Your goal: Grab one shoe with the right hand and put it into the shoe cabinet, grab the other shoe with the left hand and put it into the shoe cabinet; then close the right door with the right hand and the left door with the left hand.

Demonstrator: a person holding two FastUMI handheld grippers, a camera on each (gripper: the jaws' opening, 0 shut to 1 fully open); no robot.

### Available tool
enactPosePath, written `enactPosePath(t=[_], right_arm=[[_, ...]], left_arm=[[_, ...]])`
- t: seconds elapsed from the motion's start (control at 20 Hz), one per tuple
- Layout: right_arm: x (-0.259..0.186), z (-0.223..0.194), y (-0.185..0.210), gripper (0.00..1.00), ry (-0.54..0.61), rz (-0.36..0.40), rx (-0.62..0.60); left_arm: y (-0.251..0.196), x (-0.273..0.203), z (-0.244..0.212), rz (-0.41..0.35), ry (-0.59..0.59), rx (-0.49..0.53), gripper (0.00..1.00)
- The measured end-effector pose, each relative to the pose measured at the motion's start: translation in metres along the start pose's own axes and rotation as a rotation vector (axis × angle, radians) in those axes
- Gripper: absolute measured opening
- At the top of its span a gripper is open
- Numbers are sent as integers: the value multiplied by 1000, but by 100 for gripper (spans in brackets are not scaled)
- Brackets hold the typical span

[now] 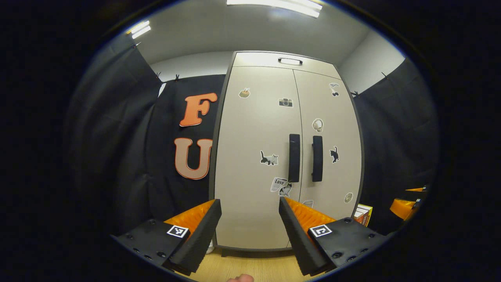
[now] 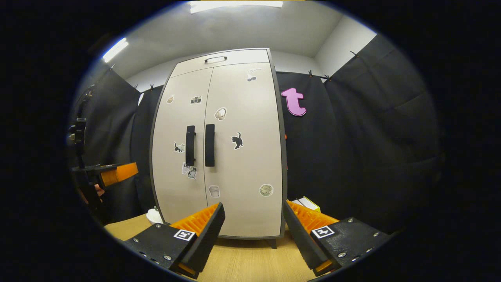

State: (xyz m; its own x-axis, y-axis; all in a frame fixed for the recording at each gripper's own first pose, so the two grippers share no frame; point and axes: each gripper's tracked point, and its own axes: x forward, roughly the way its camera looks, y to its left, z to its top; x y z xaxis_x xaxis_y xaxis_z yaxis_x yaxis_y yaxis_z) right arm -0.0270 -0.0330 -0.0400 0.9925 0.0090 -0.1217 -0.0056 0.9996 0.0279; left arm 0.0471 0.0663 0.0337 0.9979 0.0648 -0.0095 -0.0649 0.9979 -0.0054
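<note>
1. The cabinet (image 1: 287, 156) stands upright on the wood floor (image 1: 250, 266) against the black booth wall, filling the middle of the left gripper view from 12 to 6 o'clock.
2. It is pale beige with a dark frame, short dark feet and a narrow top panel bearing a slim handle (image 1: 290, 61).
3. Both doors are shut; the left door (image 1: 258, 156) and right door (image 1: 330, 156) meet at a thin centre seam.
4. Two tall black handles sit just beside that seam, one (image 1: 294, 158) on the left door, one (image 1: 317, 158) on the right.
5. Small stickers dot the doors: cats, a camera and other small shapes.
6. The left gripper (image 1: 250, 219) sits at 6 o'clock of its view, jaws spread wide and empty, apart from the cabinet.
7. The right gripper (image 2: 253, 223) sits at 6 o'clock of the right gripper view, jaws likewise wide apart, holding nothing, with the cabinet beyond it.
8. In the right gripper view, the left gripper also shows at 9 o'clock, left of the cabinet.
9. A white thing (image 2: 154, 216) lies on the floor at the cabinet's left foot, about 7 o'clock; what it is cannot be told.
10. A small box (image 2: 309, 203) rests at the cabinet's right side, about 5 o'clock.
</note>
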Motion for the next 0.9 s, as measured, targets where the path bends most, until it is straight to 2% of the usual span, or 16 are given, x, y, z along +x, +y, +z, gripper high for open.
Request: enactPosePath(t=[0.4, 0.75, 0.8, 0.9], right_arm=[[-5, -5, 4, 93, 7, -6, -27], [-12, -4, 7, 93, 9, -10, -18], [-13, -2, 9, 93, 7, -8, -18], [-16, -1, 12, 93, 6, -4, -19]], left_arm=[[9, -39, -22, 16, 47, 22, 96], [12, -47, -16, 13, 34, 30, 96], [12, -48, -15, 9, 34, 32, 94], [11, -50, -15, 0, 36, 31, 96]])
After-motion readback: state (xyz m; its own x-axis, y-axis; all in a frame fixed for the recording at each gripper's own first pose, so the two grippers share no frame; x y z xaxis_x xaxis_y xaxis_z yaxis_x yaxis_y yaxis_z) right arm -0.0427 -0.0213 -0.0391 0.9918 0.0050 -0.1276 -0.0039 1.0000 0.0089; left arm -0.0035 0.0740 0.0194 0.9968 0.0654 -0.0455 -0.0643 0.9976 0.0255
